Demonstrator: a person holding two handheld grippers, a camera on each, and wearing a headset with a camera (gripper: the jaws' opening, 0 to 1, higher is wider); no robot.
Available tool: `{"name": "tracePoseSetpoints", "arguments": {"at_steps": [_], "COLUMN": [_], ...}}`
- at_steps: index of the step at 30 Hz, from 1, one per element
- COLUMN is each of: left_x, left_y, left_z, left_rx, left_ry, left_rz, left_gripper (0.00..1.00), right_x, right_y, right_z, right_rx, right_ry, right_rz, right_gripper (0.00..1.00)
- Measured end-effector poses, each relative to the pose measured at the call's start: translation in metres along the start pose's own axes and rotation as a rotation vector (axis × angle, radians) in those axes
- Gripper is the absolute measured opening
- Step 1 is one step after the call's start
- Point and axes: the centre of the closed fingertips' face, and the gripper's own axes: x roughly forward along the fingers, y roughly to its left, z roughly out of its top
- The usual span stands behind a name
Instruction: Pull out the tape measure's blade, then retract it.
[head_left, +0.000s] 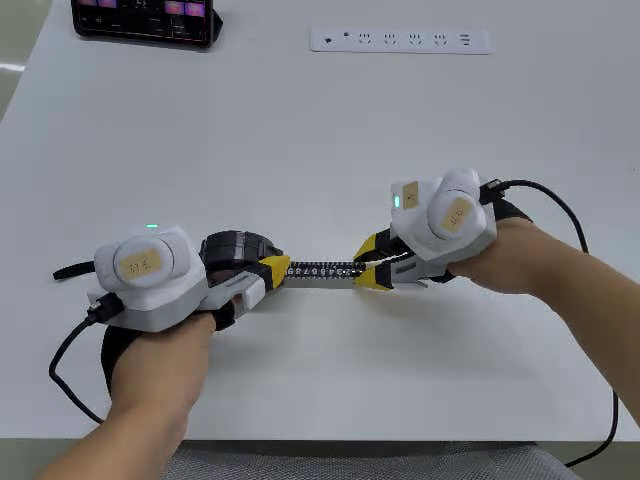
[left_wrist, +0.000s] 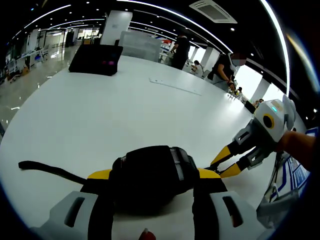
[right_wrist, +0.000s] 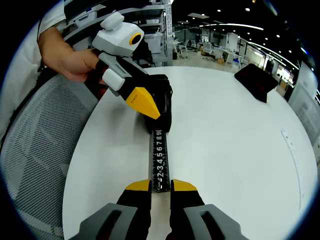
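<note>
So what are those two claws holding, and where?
The left gripper clamps the tape measure's black case by its sides; the right gripper pinches the free end of the pulled-out blade.

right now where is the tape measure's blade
In the head view the blade sits low centre, partly pulled out, running from the black case held by the left gripper to the right gripper, whose fingers pinch its tip.

- The tape measure (head_left: 236, 252) has a black, rounded case. It rests on the white counter (head_left: 300, 130), clasped between the yellow-tipped jaws of the left claw (head_left: 268, 272).
- The blade (head_left: 320, 270) is drawn out a short way and runs straight and flat over the counter, numerals facing up. The right claw (head_left: 368, 266) pinches its free end.
</note>
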Motion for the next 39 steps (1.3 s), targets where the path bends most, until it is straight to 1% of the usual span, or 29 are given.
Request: {"name": "tracePoseSetpoints", "arguments": {"at_steps": [18,31,39], "left_x": [0.000,0.000,-0.001], "left_y": [0.000,0.000,-0.001], "left_z": [0.000,0.000,0.000], "left_rx": [-0.002,0.005,0.001], "left_ry": [0.001,0.001,0.000], "left_rz": [-0.005,-0.007,-0.008], "left_gripper": [0.59,0.59,0.59], "right_x": [0.019,0.030,0.040], "right_y": [0.002,0.003,0.002], "right_z": [0.023,0.034,0.047], "right_rx": [-0.008,-0.013,-0.010], "right_ry": [-0.032,-0.051,-0.079], "right_rz": [0.015,0.018,0.019], "right_gripper": [0.10,0.10,0.10]}}
